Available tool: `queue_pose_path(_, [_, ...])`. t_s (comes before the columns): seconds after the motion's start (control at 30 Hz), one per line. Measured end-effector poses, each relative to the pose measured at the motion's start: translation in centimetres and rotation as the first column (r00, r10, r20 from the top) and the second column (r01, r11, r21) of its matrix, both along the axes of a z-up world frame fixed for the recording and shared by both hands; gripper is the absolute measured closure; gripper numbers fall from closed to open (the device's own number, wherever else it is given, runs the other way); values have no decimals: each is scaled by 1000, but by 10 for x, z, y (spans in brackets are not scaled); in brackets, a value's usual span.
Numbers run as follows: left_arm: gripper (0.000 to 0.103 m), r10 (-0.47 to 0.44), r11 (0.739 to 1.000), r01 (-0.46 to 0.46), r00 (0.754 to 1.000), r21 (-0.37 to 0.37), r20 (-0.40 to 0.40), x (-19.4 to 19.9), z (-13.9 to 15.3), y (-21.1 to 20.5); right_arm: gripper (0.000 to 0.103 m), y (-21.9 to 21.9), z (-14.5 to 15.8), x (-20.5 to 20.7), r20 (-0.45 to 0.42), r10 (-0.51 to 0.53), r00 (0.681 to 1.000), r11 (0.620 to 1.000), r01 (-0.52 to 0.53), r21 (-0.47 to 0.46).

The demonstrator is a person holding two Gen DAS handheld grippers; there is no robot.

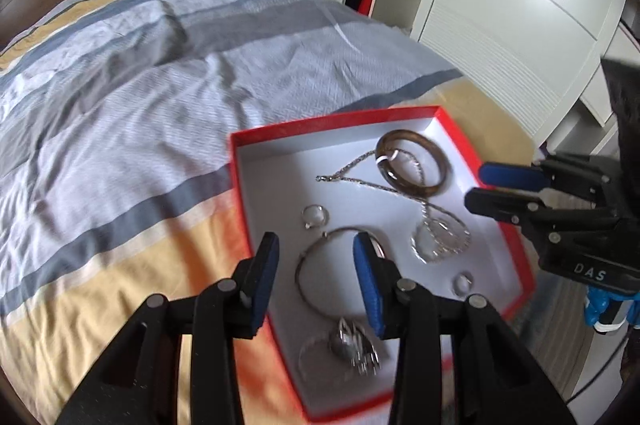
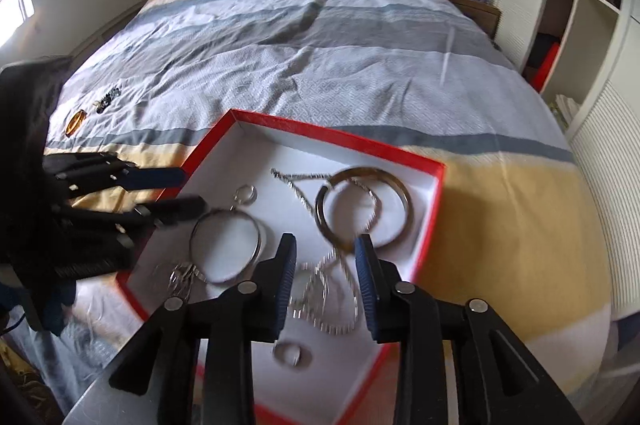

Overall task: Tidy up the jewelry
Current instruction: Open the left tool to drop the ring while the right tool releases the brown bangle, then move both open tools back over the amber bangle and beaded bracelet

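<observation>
Bedroom light is falling across a striped bed, and your red box is sitting near its foot edge, toward the wardrobe side. Most of the jewelry is already lying inside: a brown bangle, a silver bangle, chains and small rings. An amber ring and a dark beaded piece are still waiting on the bed near its far side edge, so I judge the job mostly done. Your left gripper and right gripper are hovering over the box with fingers released, gripping nothing. Open bedding is giving you plenty of room beyond the box walls.
</observation>
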State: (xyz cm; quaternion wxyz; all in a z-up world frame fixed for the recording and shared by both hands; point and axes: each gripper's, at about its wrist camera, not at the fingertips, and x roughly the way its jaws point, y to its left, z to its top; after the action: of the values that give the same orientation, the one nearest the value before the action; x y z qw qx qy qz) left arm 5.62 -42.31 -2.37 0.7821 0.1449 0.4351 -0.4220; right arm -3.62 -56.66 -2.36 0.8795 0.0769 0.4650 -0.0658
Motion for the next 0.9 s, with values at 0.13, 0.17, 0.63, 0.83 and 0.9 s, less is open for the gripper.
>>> queue_pose_path(0.13, [66,-2,1000,2,1000,0,20,-19,19,28,68,12,13,-29,16,-24,1000,1000,24,0])
queue_pose_path(0.17, [64,-5,1000,4,1000,8,24,-25,23,36,65,16,17,-39,26,-31,999,1000,30,6])
queue_pose_path(0.63, [58,146,989,-147,987,8,71,-76,63,171,64,74,50,-106,109,-54,993,998,49,43])
queue_pose_path(0.83, [58,238,971,-235,966,-34,103,-90,86,231,63,110,73,-113,162,-8,987,999,2,35])
queue_pose_path(0.9, [58,263,965,-259,958,-51,114,-95,94,248,60,125,83,-117,186,14,982,999,-21,36])
